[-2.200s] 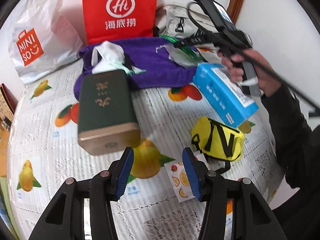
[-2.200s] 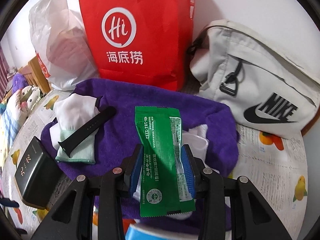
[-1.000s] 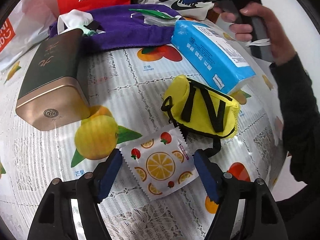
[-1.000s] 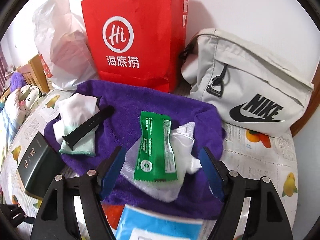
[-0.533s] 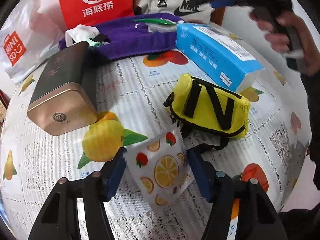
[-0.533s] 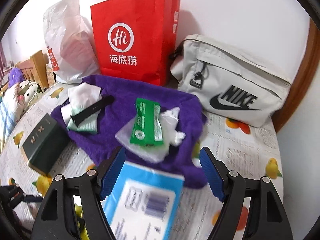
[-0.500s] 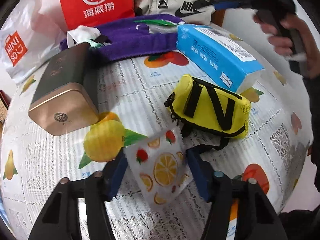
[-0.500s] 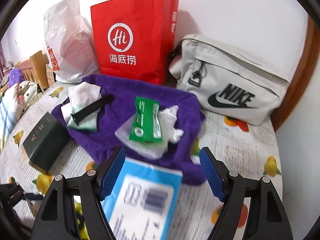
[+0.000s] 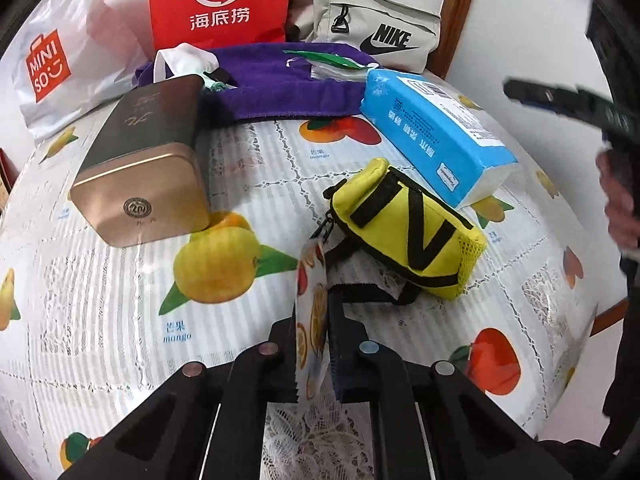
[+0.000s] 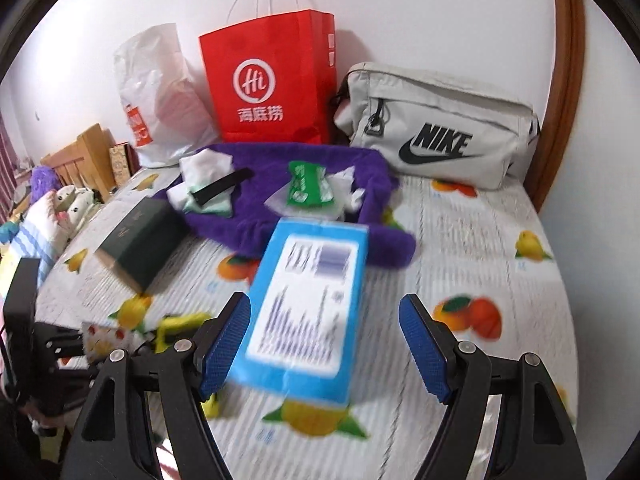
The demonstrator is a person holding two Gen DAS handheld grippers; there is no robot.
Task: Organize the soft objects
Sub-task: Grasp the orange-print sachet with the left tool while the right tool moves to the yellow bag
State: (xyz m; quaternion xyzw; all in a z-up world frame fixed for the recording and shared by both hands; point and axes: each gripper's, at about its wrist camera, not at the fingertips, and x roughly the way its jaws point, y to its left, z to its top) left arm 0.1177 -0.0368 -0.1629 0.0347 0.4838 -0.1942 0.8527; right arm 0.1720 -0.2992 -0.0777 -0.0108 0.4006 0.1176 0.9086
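- Behind everything, a white wall backs the table, which has a fruit-print cover.
- Your left gripper has just been closing and now pinches the orange-print sachet, which stands on its edge between the jaws.
- Just beside the sachet lies a yellow pouch; a blue tissue pack is behind it.
- Your right gripper has its jaws wide apart above the tissue pack and grips nothing.
- On the purple towel rests a green packet.
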